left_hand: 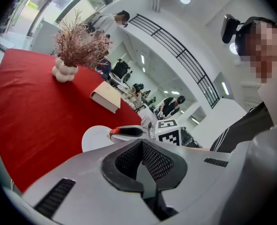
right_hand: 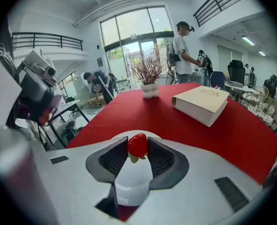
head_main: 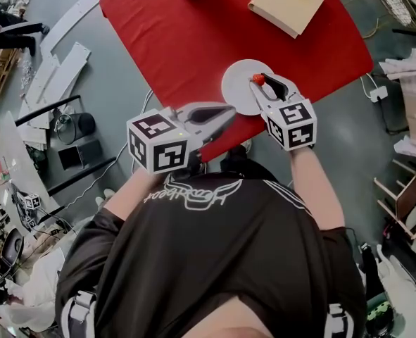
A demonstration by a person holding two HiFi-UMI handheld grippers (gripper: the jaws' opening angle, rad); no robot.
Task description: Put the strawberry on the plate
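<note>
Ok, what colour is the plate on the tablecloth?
The plate is plain white, best seen in the head view.

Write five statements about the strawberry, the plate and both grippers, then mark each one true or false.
1. The right gripper is closed on the strawberry. True.
2. The strawberry lies loose on the plate. False: it is pinched between the right gripper's jaws, above the plate.
3. The left gripper holds the book. False: its jaws are together with nothing between them, and the book lies on the red tablecloth.
4. The white plate sits on the red tablecloth. True.
5. The vase of dried branches stands on the book. False: it stands on the tablecloth, apart from the book.
</note>
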